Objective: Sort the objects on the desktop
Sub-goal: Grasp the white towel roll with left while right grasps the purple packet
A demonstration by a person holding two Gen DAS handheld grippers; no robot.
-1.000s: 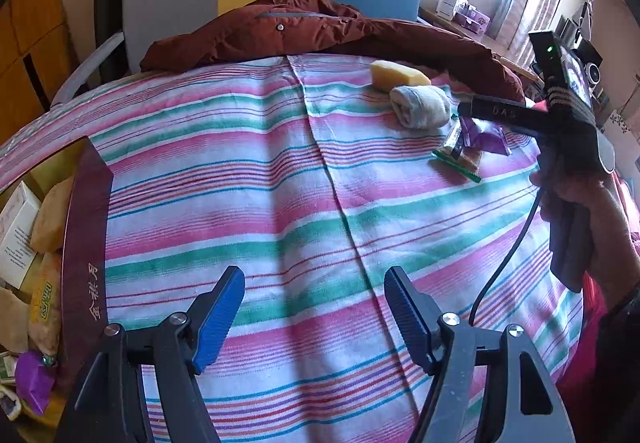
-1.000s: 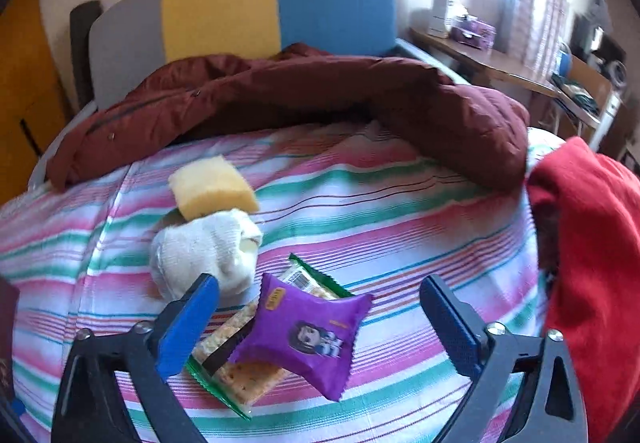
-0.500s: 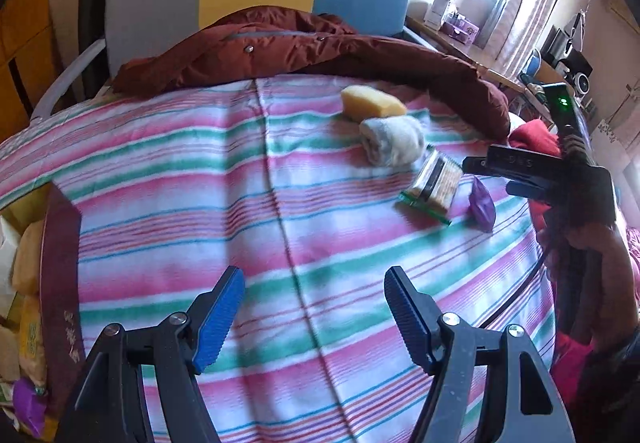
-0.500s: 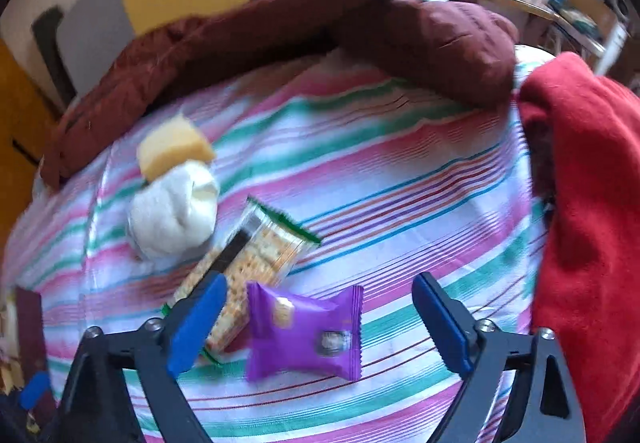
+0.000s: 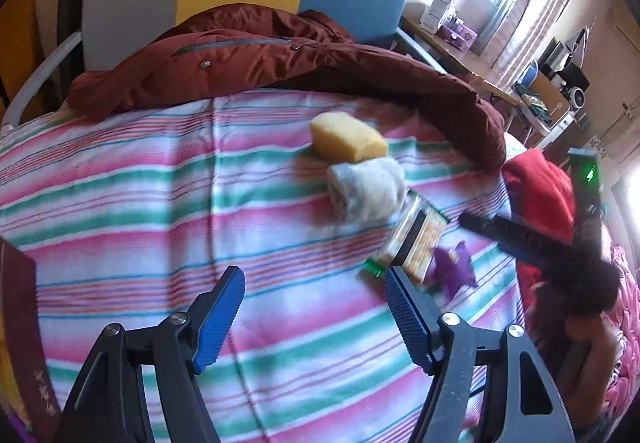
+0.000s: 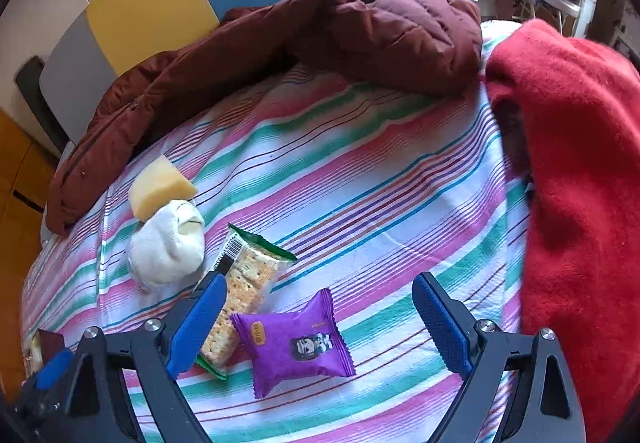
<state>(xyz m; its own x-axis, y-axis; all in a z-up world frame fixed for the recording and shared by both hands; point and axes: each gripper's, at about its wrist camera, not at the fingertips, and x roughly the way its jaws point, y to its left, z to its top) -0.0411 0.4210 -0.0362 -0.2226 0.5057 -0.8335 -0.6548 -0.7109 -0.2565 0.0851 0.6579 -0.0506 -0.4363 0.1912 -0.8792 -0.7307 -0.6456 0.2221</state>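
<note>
Partly blurred: purple packet (image 5: pixel 452 270).

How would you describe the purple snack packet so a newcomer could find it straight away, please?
On the striped bedsheet, look between the right gripper's open jaws. The purple snack packet lies flat beside a clear cracker pack; it is the only purple, opaque wrapper there.

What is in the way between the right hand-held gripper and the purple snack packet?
Nothing visible. The right hand-held gripper is open right above the purple snack packet. The cracker pack lies beside it, at the left finger.
</note>
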